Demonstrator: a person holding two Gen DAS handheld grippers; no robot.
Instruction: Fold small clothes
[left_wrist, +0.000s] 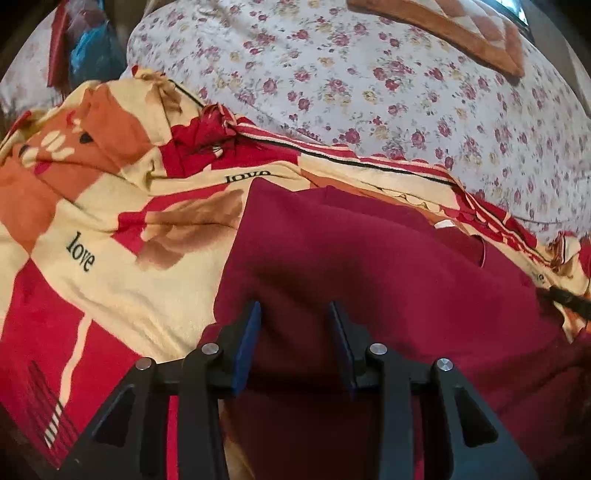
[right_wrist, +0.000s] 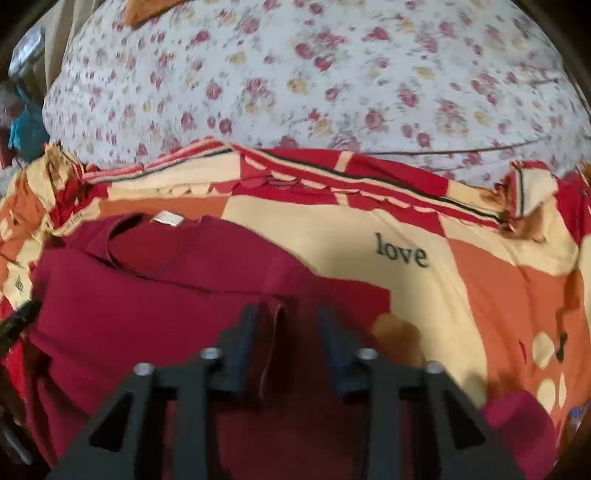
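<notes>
A dark red small shirt (left_wrist: 369, 258) lies spread on a red, cream and orange blanket (left_wrist: 129, 288) printed with "love". Its neck opening with a white label (right_wrist: 168, 219) points toward the far side. My left gripper (left_wrist: 295, 314) hangs over the shirt's left part, its blue pads apart, with only flat cloth showing in the gap. My right gripper (right_wrist: 286, 317) sits over the shirt (right_wrist: 166, 295) near its right edge. An upright fold of red cloth (right_wrist: 271, 339) stands between its fingers, close to the left finger and clear of the right one.
Beyond the blanket (right_wrist: 461, 280) stretches a white sheet with red flowers (left_wrist: 369, 92). An orange patterned cushion (left_wrist: 461, 26) rests at the far right of it. Blue and red clutter (left_wrist: 88, 48) sits off the bed's far left corner.
</notes>
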